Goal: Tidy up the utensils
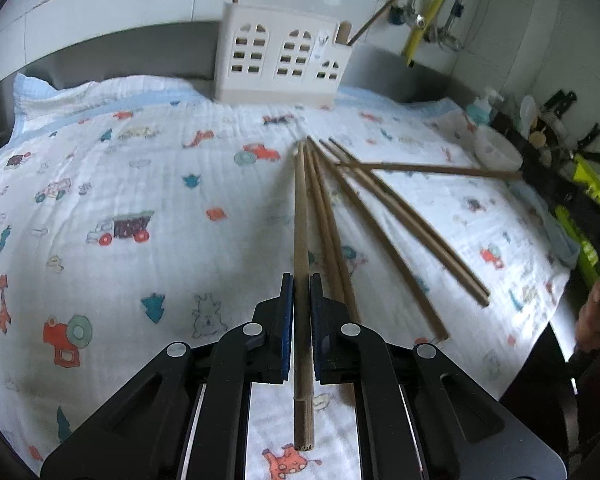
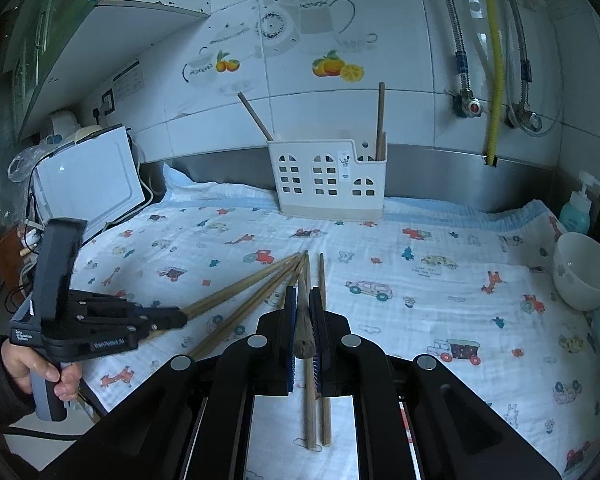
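Note:
Several wooden chopsticks (image 1: 380,216) lie fanned on the printed cloth (image 1: 140,184). My left gripper (image 1: 301,284) is shut on one chopstick (image 1: 300,216) that points toward the white utensil holder (image 1: 280,60). In the right wrist view my right gripper (image 2: 304,300) is shut on a chopstick (image 2: 303,320) held end-on, above two chopsticks (image 2: 318,408) lying on the cloth. The left gripper (image 2: 180,318) shows there at the left, gripping its chopstick. The holder (image 2: 328,178) stands at the back with two chopsticks (image 2: 380,120) in it.
A white bowl (image 2: 584,272) sits at the cloth's right edge, with a soap bottle (image 2: 576,212) behind it. A white appliance (image 2: 88,176) stands at the left. Pipes and a yellow hose (image 2: 494,60) run down the tiled wall.

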Motion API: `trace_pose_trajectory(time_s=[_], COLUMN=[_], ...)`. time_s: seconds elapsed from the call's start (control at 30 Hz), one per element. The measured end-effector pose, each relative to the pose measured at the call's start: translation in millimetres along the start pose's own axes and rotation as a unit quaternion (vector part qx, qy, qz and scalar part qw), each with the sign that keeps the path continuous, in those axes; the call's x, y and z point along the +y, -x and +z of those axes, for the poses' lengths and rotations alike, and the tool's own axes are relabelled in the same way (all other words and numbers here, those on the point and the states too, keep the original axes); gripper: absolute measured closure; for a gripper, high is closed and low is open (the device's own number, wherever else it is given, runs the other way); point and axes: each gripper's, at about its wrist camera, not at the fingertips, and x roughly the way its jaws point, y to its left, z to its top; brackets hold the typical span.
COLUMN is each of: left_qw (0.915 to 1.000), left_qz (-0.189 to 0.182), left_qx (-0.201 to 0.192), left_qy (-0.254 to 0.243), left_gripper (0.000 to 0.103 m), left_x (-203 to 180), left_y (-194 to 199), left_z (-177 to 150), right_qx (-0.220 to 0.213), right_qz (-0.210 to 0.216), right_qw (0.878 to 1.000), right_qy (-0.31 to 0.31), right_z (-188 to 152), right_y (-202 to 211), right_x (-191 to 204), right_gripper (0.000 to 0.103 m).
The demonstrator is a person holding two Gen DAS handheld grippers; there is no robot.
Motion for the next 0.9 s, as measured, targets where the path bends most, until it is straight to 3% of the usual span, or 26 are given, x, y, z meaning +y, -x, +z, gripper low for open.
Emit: trace_pose_trajectory(time_s=[0.3,0.6,0.9], left_qw=[0.9997,0.9996,0.9994], left_qz=[-0.014,-0.002,0.002], left_qx=[0.011,-0.001,0.011], left_qy=[0.019,0.029,0.032], left_gripper=[0.096,0.096,0.096], left_x=[12.2,22.6,30.8], left_y=[-8.2,-5.5,-9.5], left_z=[-8.4,-2.5,-2.9], right_qx=[0.002,0.0,0.001], right_qz=[0.0,-0.002,-0.002], right_qw=[1.0,1.0,1.0], right_qy=[-0.002,0.001,0.0], right_z=[-1.6,1.9,2.3], right_y=[0.4,0.4,-0.6], right_x=[1.4,2.3,2.2], right_gripper=[0.097,0.097,0.096])
